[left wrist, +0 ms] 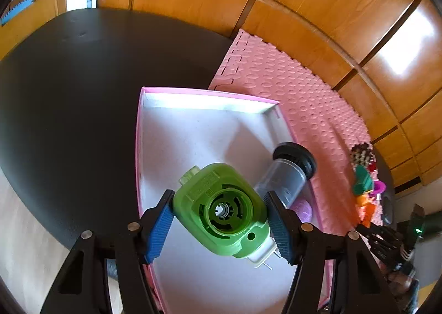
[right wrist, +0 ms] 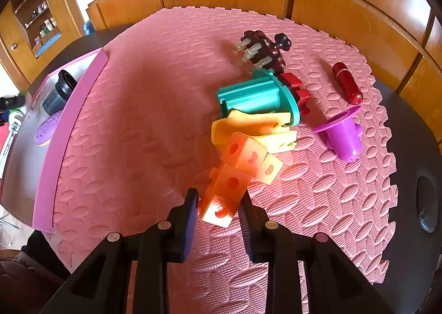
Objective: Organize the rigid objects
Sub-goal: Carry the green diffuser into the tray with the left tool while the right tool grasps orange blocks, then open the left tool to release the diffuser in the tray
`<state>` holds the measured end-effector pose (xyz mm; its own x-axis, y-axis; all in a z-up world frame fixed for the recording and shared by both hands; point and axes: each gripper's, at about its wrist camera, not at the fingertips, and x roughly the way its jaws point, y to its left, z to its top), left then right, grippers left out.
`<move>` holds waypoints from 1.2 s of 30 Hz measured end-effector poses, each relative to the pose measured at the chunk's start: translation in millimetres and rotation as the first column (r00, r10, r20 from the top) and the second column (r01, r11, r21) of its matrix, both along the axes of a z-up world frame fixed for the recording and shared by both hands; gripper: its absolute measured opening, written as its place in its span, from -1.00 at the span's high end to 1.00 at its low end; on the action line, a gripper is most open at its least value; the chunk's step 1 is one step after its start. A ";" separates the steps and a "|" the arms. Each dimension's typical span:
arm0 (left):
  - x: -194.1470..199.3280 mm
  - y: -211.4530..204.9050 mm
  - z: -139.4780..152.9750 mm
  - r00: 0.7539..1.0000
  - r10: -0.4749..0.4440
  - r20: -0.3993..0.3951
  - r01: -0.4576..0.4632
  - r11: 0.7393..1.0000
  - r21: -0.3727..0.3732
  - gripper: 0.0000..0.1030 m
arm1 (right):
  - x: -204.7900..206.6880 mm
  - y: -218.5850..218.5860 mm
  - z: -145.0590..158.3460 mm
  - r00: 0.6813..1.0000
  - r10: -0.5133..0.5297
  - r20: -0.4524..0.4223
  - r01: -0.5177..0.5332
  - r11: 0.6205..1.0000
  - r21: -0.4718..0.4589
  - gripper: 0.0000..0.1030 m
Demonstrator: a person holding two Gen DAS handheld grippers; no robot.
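My left gripper [left wrist: 218,193] is shut on a green plastic housing [left wrist: 221,203] with a round socket, hanging over the pink-rimmed box [left wrist: 199,91]. In the box lie a clear jar with a black cap [left wrist: 287,173] and a purple disc [left wrist: 302,209]. My right gripper [right wrist: 218,194] points down at the pink foam mat [right wrist: 138,120], its blue pads pressing both sides of the lowest cube of an orange chain of holed cubes [right wrist: 232,182]. The chain's far end leans on a yellow piece [right wrist: 248,126].
Behind the yellow piece lie a teal flanged cylinder [right wrist: 254,98], a red part [right wrist: 297,87], a dark brown pegged piece [right wrist: 262,49], a red tube [right wrist: 346,83] and a purple cup [right wrist: 342,134]. The box [right wrist: 69,120] sits at the mat's left edge on a black table [left wrist: 83,93].
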<state>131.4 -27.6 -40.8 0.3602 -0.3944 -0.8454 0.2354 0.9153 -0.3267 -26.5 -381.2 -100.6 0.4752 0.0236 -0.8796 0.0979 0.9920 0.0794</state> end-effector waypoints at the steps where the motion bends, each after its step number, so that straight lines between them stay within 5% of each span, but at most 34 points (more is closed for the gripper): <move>1: 3.9 -2.8 -2.1 1.000 -0.003 0.002 0.003 1.000 0.010 -0.27 | 0.0 0.1 0.1 1.000 0.001 0.000 -0.001 1.000 -0.002 0.45; 9: 45.9 -28.3 -15.9 1.000 -0.001 0.011 0.000 0.996 0.086 -0.26 | -0.9 -1.4 1.2 1.000 0.000 0.002 0.000 1.000 0.006 0.45; 14: 54.5 -40.2 -14.8 1.000 -0.001 0.017 0.000 0.998 0.066 -0.33 | 0.7 -5.4 1.4 1.000 -0.010 0.004 0.010 0.999 0.041 0.34; 25: 35.2 -31.2 -8.3 0.999 0.016 0.032 -0.017 0.999 0.028 -0.53 | -7.8 -20.6 17.1 0.995 -0.035 0.091 0.019 0.984 0.176 0.12; 36: 7.5 -11.1 2.8 0.999 0.044 0.032 -0.043 0.998 -0.034 -0.56 | -1.9 -24.0 8.2 0.996 -0.072 0.045 0.065 0.989 0.133 0.12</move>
<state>138.9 -38.6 -38.1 0.4044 -0.4060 -0.8195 0.2068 0.9135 -0.3505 -28.4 -405.2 -92.5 0.5223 0.1029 -0.8465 0.1581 0.9638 0.2147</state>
